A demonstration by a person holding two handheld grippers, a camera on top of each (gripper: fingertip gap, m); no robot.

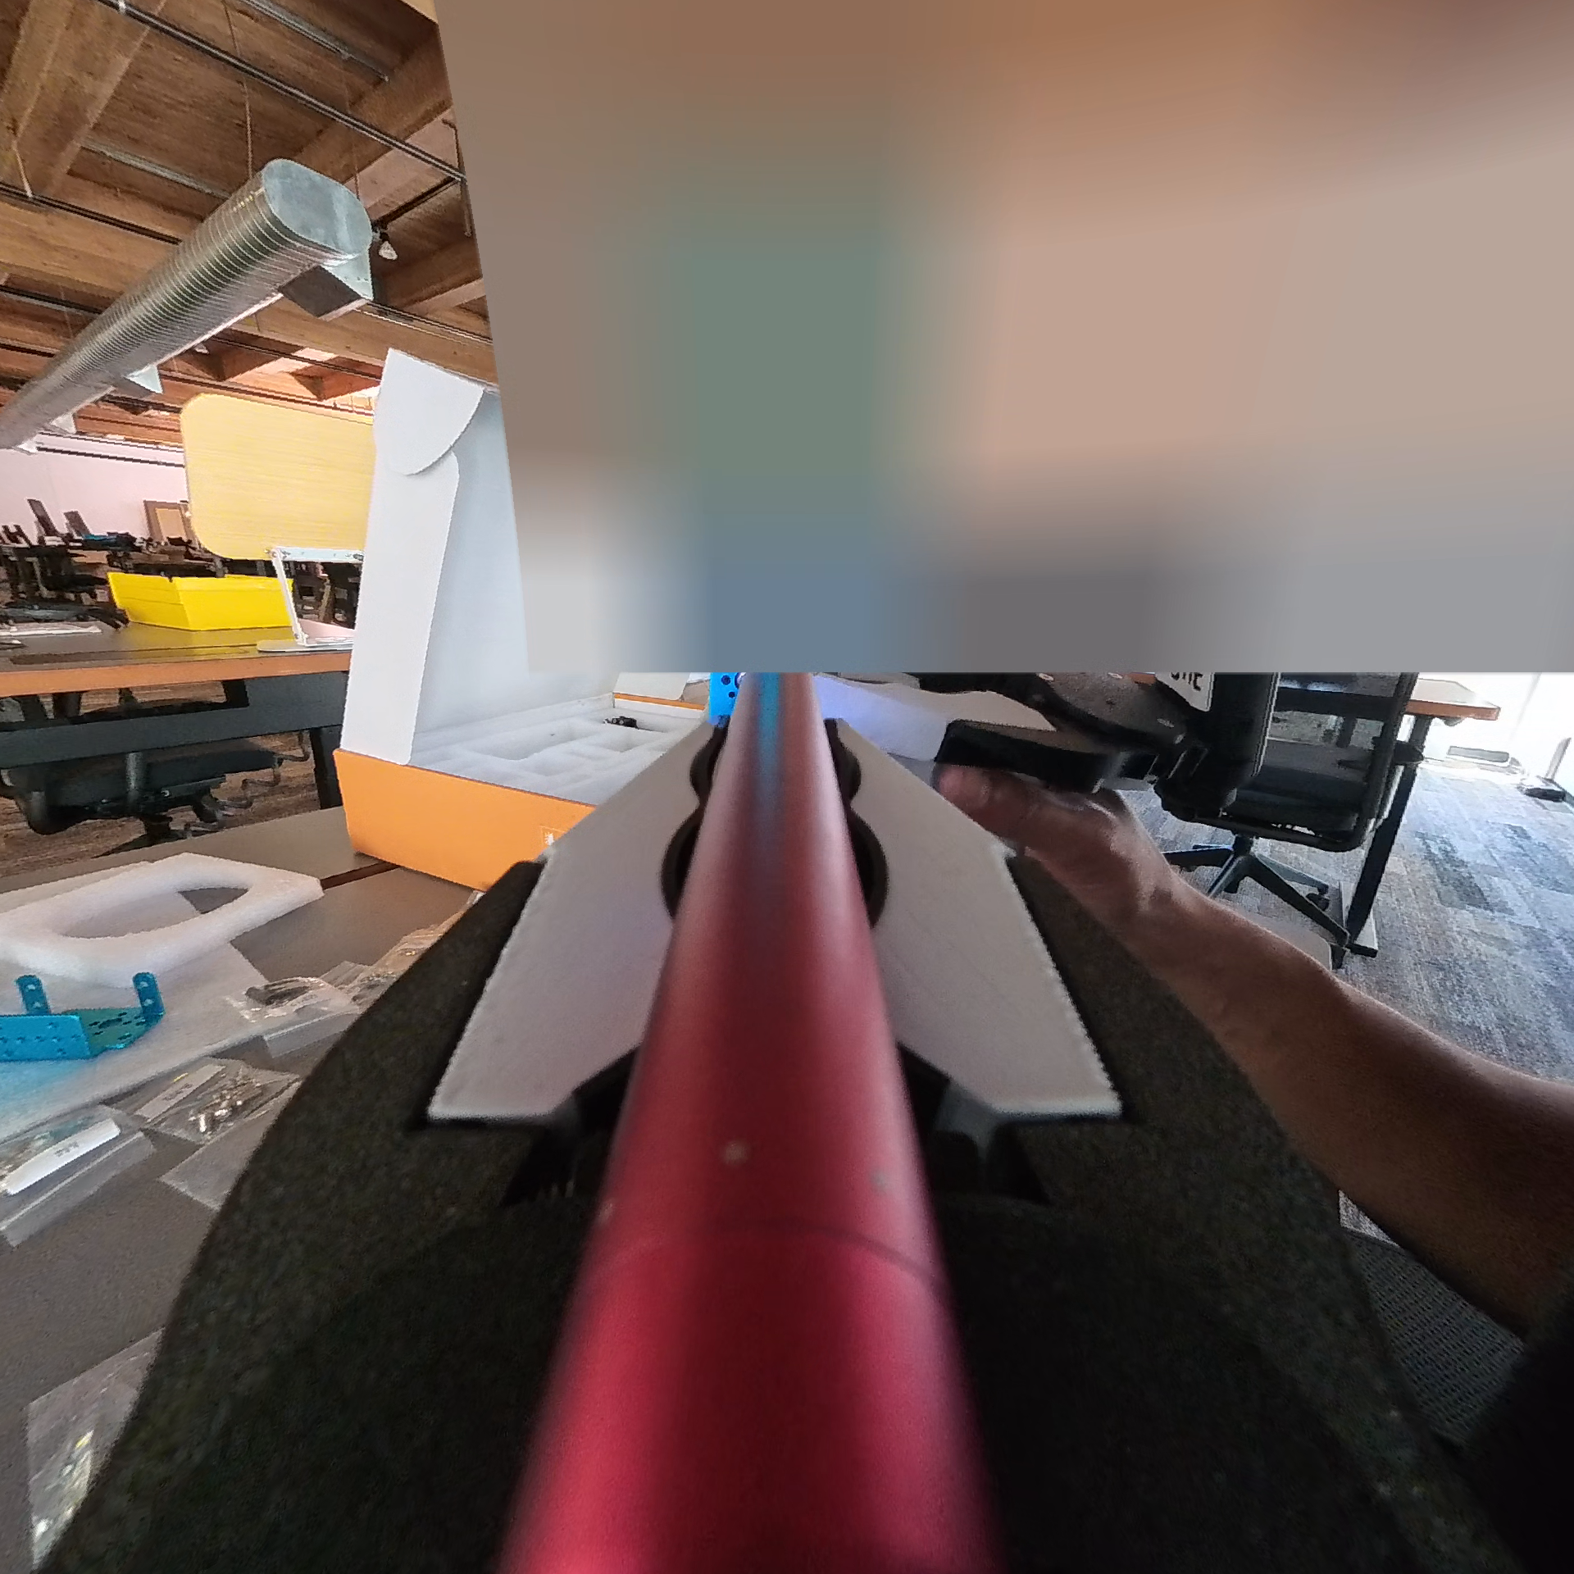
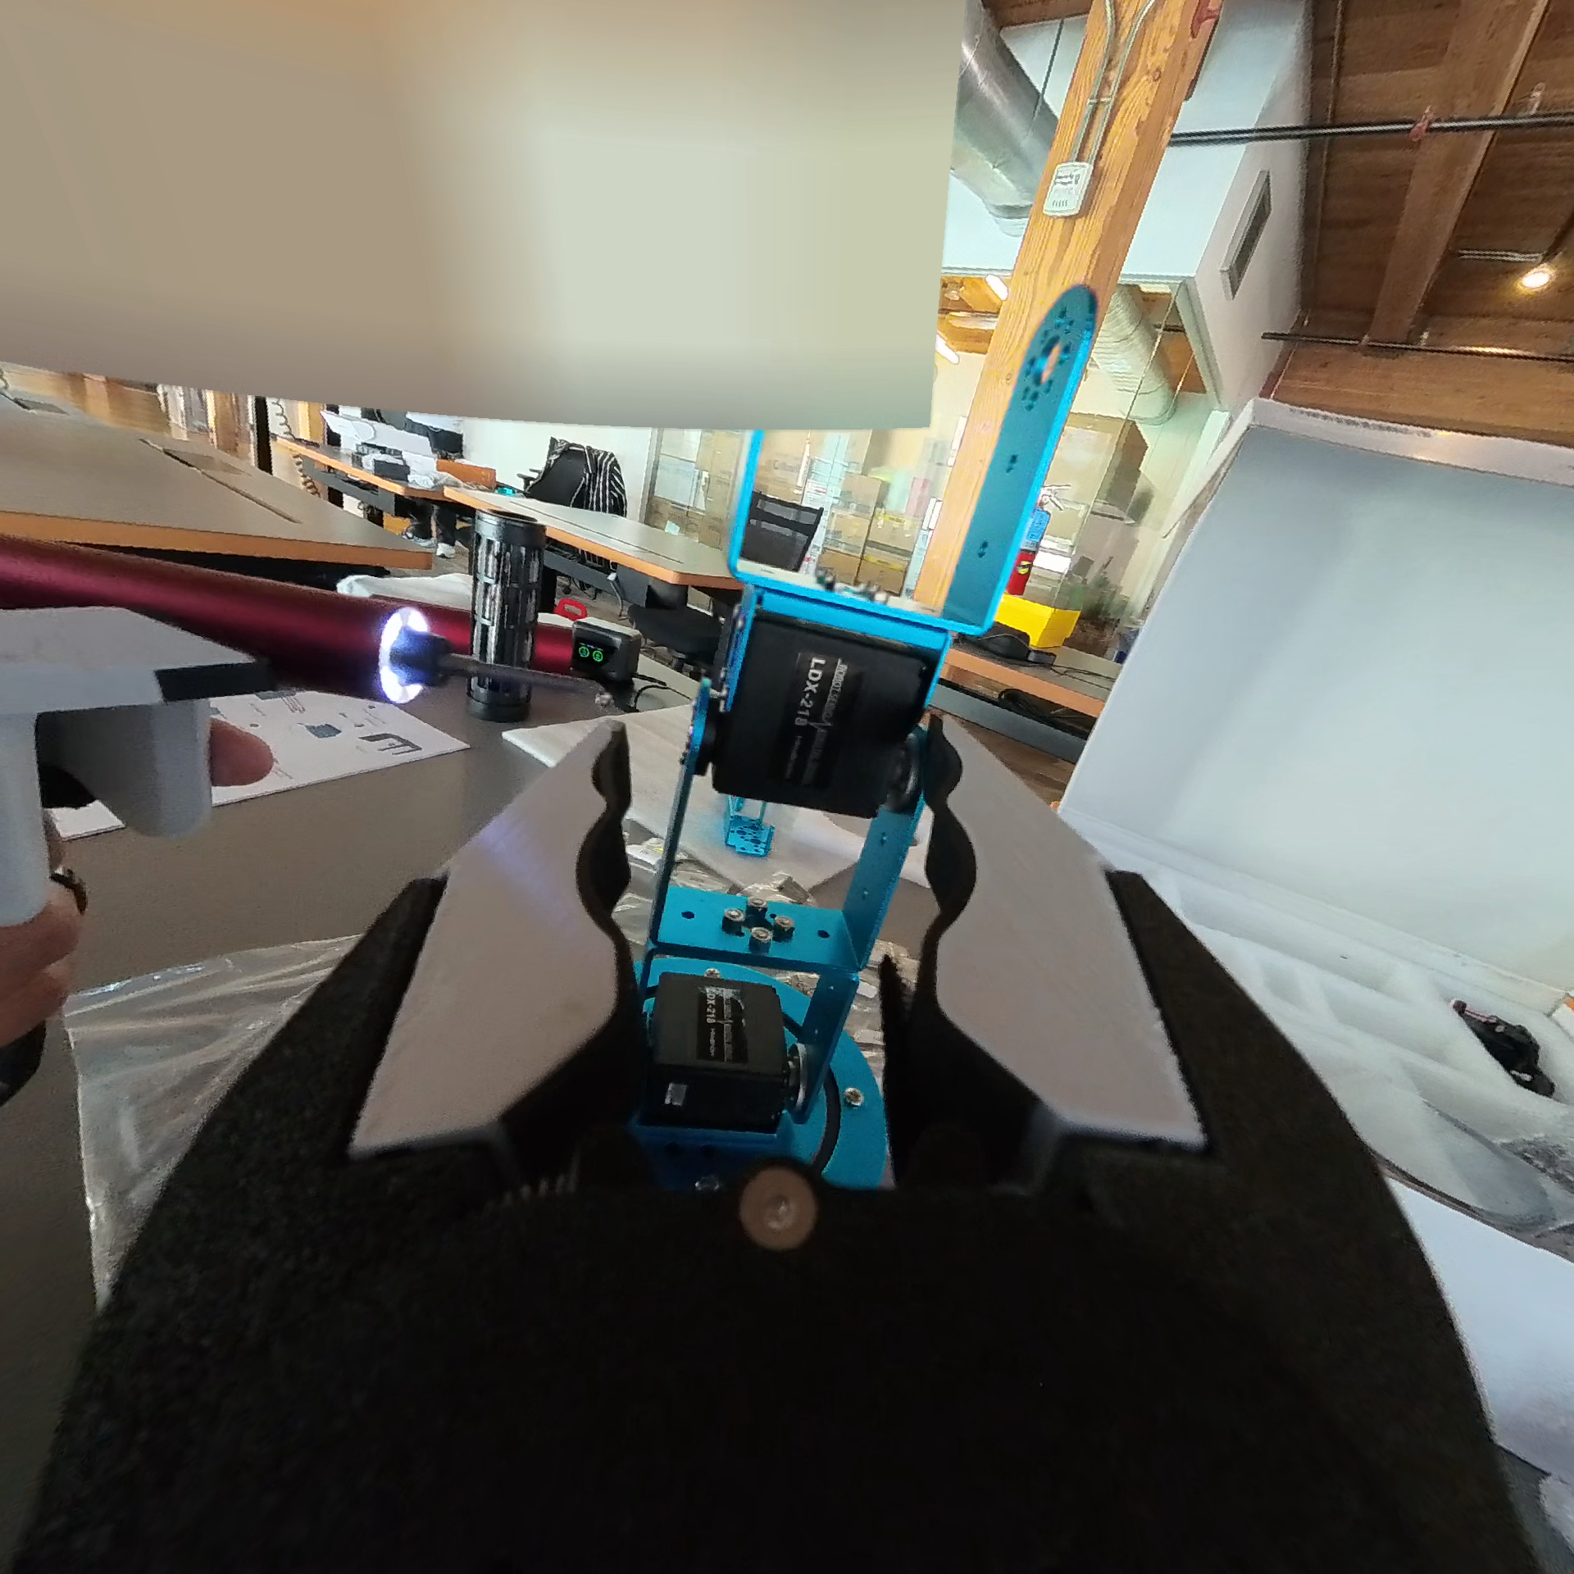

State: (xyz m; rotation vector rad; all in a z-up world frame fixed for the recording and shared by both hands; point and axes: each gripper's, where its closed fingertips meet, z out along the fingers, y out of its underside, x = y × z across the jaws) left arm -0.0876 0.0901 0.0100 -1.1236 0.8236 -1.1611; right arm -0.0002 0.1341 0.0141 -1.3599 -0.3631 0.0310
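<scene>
My left gripper [image 1: 771,724] is shut on a long red electric screwdriver [image 1: 766,1107] that runs forward between its white fingers. In the right wrist view the screwdriver [image 2: 255,617] comes in from the left, its ring light [image 2: 404,652] lit. Its bit points at the left side of a blue metal bracket assembly [image 2: 886,860] with two black servos [image 2: 809,707]. My right gripper [image 2: 771,749] is shut on this upright assembly, one finger on each side. It also shows in the left wrist view [image 1: 1065,749], held by a hand [image 1: 1048,818].
An open white box with an orange base [image 1: 460,792] and foam insert [image 2: 1320,979] stands behind. White foam [image 1: 128,920], a loose blue bracket [image 1: 68,1022] and bags of screws [image 1: 213,1099] lie at the left. A black cylinder [image 2: 507,613] and a printed sheet [image 2: 341,741] lie on the table.
</scene>
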